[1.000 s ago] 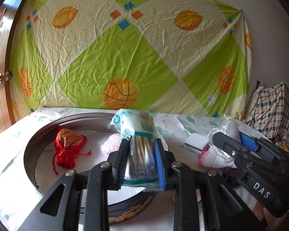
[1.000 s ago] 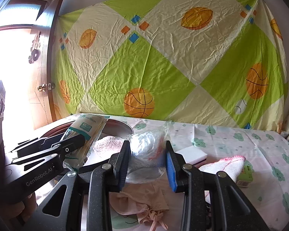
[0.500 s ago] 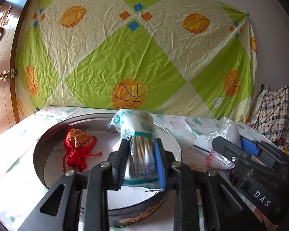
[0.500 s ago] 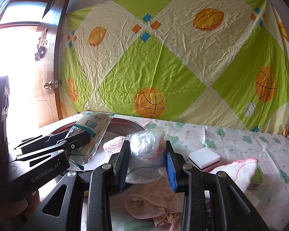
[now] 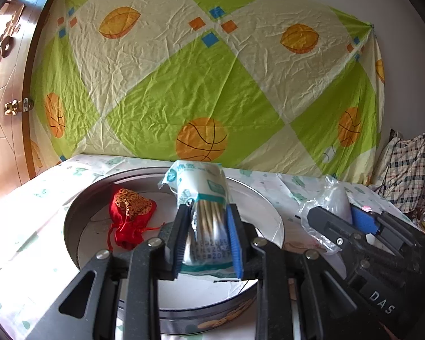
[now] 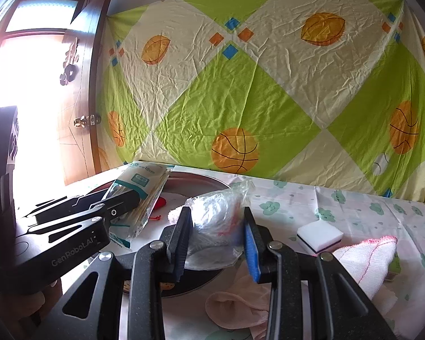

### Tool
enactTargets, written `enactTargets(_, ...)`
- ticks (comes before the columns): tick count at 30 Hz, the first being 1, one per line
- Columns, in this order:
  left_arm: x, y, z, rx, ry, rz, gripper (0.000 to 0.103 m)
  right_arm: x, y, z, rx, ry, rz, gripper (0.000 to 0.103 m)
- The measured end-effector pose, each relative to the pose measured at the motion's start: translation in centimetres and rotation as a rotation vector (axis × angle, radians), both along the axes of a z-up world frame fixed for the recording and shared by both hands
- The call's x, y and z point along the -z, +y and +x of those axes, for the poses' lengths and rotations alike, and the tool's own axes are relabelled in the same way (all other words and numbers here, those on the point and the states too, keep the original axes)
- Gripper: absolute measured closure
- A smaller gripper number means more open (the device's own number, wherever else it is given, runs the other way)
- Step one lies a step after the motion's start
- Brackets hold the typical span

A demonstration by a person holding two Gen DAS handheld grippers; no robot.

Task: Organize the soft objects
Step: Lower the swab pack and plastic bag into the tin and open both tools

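Note:
My left gripper (image 5: 208, 212) is shut on a pack of cotton swabs (image 5: 201, 187), which it holds upright above the round metal tin (image 5: 70, 226). A red embroidered pouch (image 5: 130, 215) lies inside the tin at its left. To the right, my right gripper (image 6: 216, 215) is shut on a clear plastic bag (image 6: 218, 209) with white filling, level with the tin's right rim (image 6: 201, 181). In the right wrist view the left gripper (image 6: 127, 198) and its swab pack (image 6: 140, 187) appear at the left. A pale fluffy thing (image 6: 174, 214) in the tin is mostly hidden.
On the flowered tablecloth to the right lie a white sponge (image 6: 320, 235), a white cloth with pink edging (image 6: 365, 257) and a pale pink sock (image 6: 240, 306). A plaid bag (image 5: 408, 167) stands at the far right. A wooden door (image 5: 5, 107) is at the left, a patterned sheet behind.
Both grippers have drifted to the left with their loads, so the tin and pouch sit further right in the left wrist view. Both grips are unchanged.

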State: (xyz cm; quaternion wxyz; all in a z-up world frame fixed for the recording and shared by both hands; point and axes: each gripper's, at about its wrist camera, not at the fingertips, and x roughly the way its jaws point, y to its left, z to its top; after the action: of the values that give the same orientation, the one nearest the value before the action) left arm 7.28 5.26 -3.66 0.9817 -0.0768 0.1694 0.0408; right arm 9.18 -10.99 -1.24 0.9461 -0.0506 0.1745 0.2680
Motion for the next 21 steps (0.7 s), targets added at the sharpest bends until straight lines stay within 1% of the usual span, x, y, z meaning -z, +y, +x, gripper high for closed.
enactTargets(21, 0.1, 1.9, -0.4, -0.037, 0.012, 0.000, 0.078, 0.3, 2.3, 0.0, -0.048, 0.010, -0.029, 0.066)
